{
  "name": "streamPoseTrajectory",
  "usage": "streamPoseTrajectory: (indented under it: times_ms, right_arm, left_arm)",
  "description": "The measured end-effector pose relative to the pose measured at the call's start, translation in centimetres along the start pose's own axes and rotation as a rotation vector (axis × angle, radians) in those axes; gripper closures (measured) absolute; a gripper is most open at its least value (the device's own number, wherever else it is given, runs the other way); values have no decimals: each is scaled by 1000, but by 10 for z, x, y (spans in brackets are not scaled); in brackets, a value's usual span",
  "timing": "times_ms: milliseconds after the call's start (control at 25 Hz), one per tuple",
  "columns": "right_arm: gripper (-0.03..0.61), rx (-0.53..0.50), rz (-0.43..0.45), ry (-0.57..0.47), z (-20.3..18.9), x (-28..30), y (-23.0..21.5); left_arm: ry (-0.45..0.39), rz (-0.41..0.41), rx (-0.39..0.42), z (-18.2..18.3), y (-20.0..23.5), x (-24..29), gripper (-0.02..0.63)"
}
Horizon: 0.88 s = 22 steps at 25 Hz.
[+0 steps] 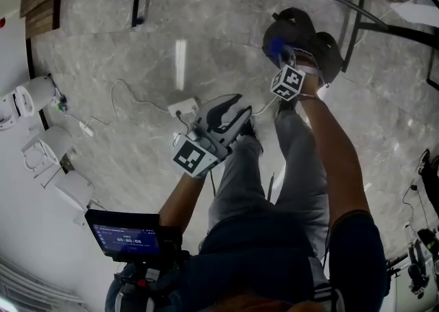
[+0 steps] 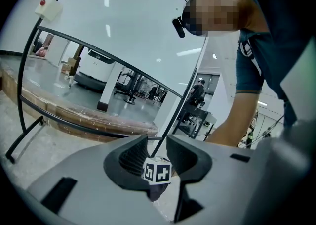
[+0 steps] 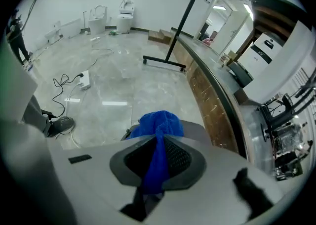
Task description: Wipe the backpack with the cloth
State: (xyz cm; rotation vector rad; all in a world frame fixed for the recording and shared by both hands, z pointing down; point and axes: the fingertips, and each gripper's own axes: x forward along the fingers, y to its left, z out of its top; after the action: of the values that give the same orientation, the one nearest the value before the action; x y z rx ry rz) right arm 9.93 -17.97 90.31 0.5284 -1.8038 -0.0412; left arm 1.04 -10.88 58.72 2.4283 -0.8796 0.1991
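Power strip (image 1: pixel 184 107), toilet (image 1: pixel 26 97), marble floor (image 1: pixel 226 22)

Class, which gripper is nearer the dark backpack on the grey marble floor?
Right. The right gripper, clamping a blue cloth, is at the dark backpack; the left gripper hangs well short, open.

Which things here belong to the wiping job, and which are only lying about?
For the job: blue cloth, clamped in the right tongs; dark backpack.
Lying about: power strip with its cable; white toilet.

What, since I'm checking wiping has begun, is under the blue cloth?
A dark backpack lies beneath the blue cloth, which the right gripper pinches; the contact spot is covered.
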Motion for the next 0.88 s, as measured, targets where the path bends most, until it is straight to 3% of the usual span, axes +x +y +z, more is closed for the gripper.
streamPoseTrajectory:
  times_ms: [240,520,720,880]
  right_arm:
    - [535,-7,34,105,-54,-5,16]
    - [535,8,54,216,-136,-30,28]
    - [535,48,33,224,-145,-54,27]
    - [535,80,-23,151,-116,-74,10]
  left_arm:
    - [7,14,42,-8,8,9,509]
    - [25,6,83,-27,26,60,511]
    - [23,-36,87,-36,23,94,511]
    - [35,-60,95,-45,19,110,511]
